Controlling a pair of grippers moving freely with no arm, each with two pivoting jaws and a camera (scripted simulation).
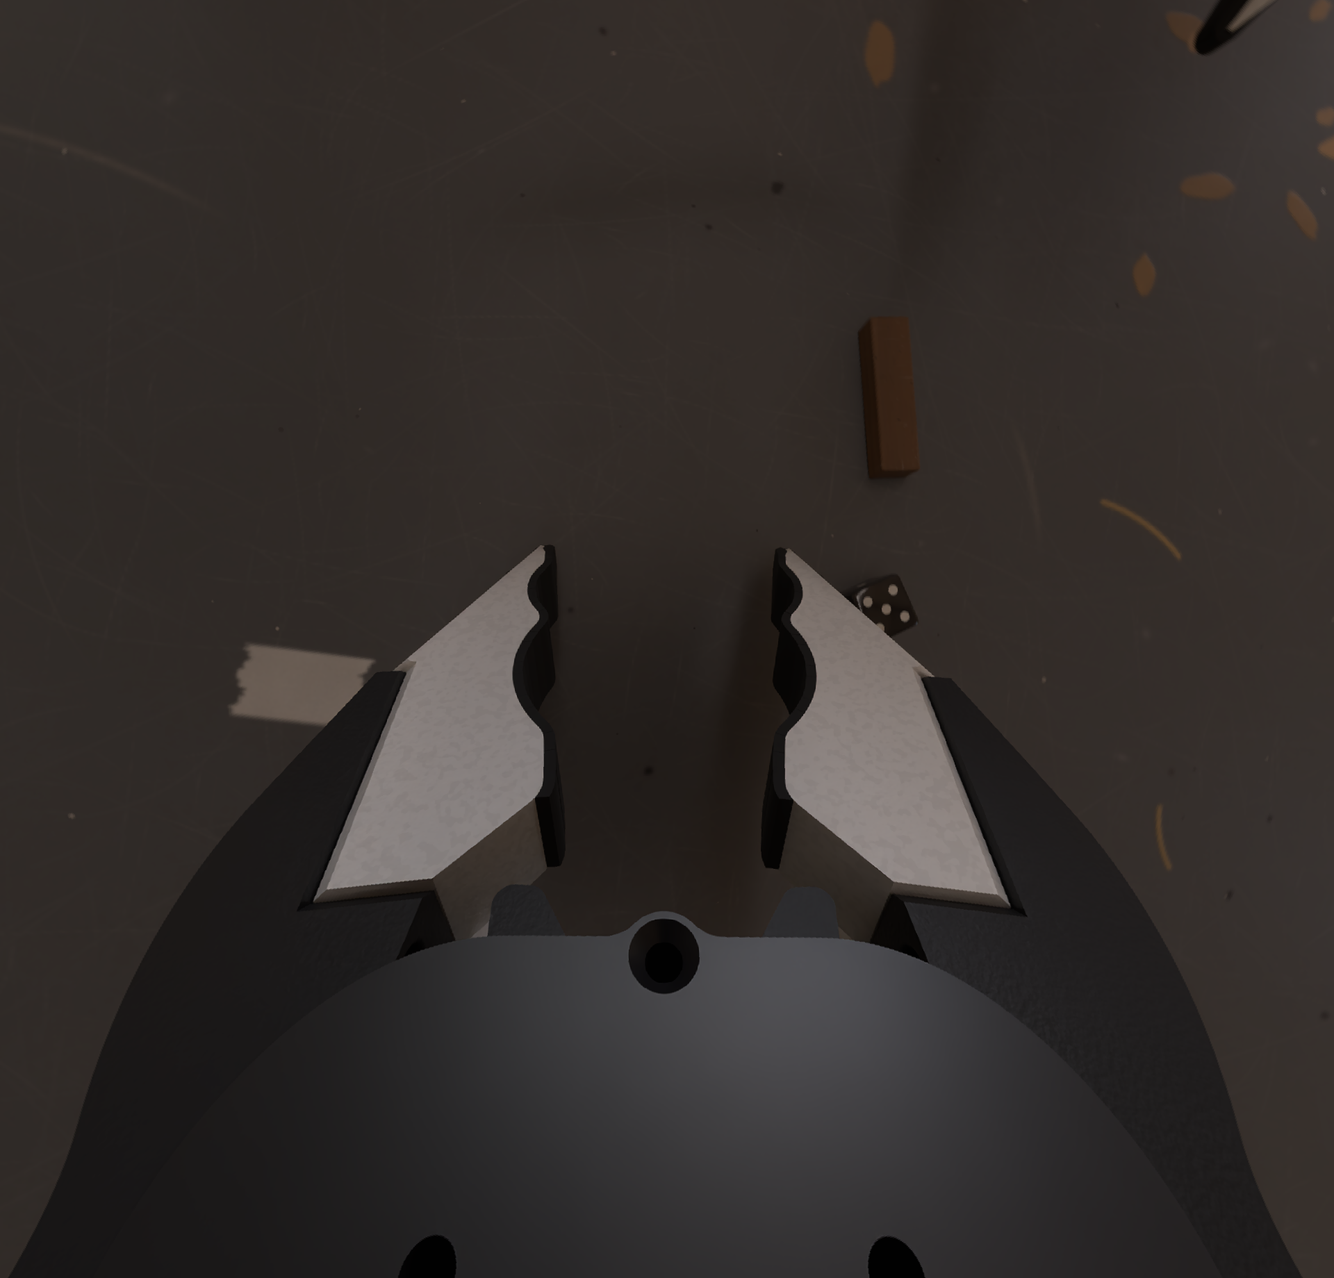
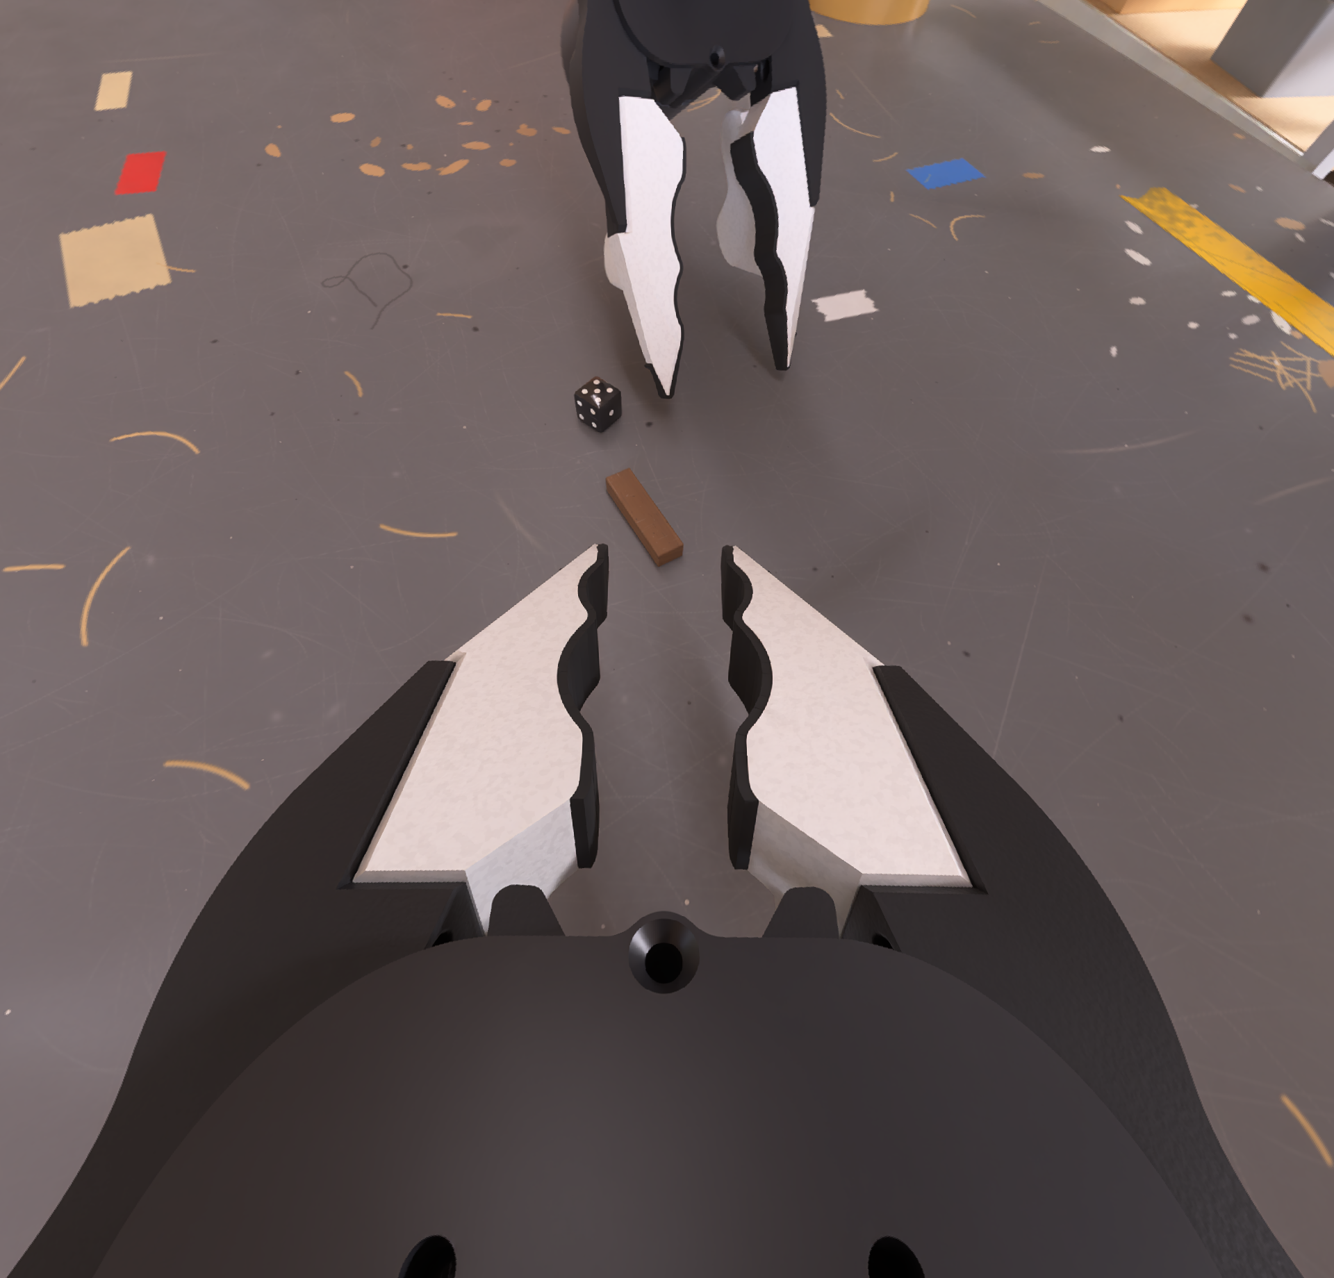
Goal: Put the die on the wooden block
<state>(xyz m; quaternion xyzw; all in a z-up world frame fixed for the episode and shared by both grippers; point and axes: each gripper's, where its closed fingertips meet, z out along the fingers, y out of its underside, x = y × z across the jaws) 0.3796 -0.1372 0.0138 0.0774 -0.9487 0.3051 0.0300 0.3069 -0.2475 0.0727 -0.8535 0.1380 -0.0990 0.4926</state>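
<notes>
Right of centre in my left view, the die sits on the table just beside my left gripper, outside its empty, parted jaws. Block lies apart above, bare. Right gripper, likewise parted and empty, hovers near the block, leaving the die approach clear.

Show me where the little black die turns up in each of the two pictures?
Left wrist view: the die is right of centre, partly hidden behind the left gripper.
Right wrist view: the die is above centre.
Shared landmark: the wooden block, lying apart from it.
</notes>
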